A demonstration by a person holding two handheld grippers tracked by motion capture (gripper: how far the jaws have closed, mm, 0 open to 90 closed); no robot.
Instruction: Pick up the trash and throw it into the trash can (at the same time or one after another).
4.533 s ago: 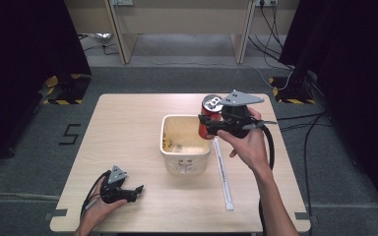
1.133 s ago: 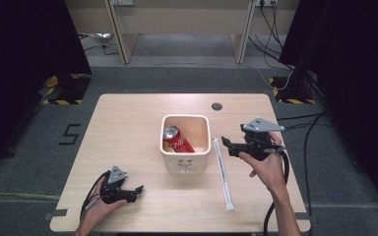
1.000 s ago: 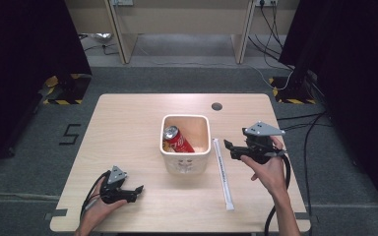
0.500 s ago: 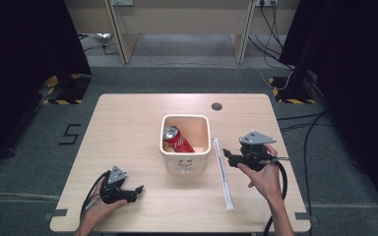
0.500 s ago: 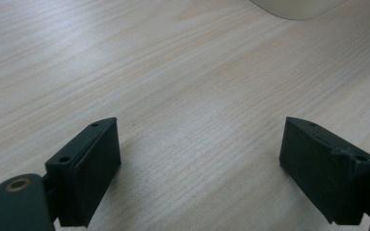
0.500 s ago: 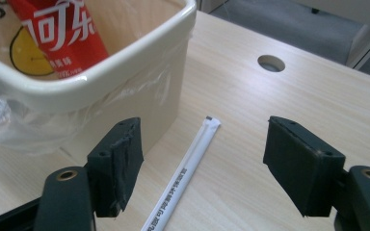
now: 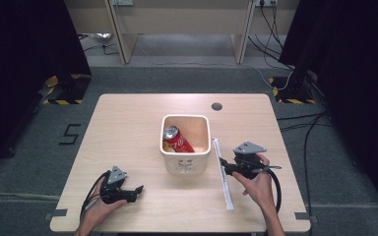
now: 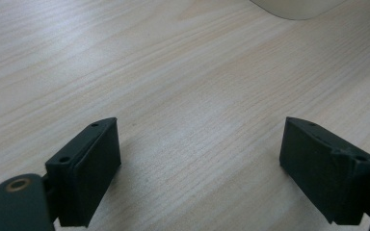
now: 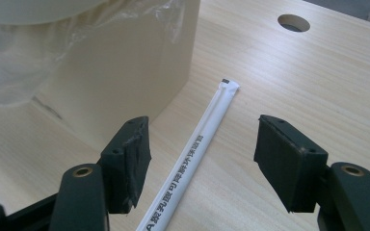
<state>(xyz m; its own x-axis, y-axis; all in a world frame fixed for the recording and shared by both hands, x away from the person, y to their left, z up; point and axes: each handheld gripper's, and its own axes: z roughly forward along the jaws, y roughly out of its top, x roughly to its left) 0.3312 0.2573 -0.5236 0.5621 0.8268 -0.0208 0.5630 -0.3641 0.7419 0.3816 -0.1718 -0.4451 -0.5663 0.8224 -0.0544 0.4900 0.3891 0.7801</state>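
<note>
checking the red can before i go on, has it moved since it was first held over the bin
Yes. The red can now lies tilted inside the cream bin, leaning toward its left wall; 4.5 seconds ago the right tongs held it above the bin's right rim.

Pale wood-grain tabletop [image 9: 318, 86], smooth with a soft sheen. Between the matt black, seemingly plastic fingers [image 9: 127, 163] lies a white paper-wrapped straw [image 9: 197, 149]. Beyond them, a cream matt bin [image 9: 125, 72], crinkly clear film liner; its can [image 7: 177, 141] looks glossy metal.

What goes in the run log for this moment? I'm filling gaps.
right gripper: jaws closing, straddling wrapped straw, no contact | left gripper: open on table | can: in bin
</note>
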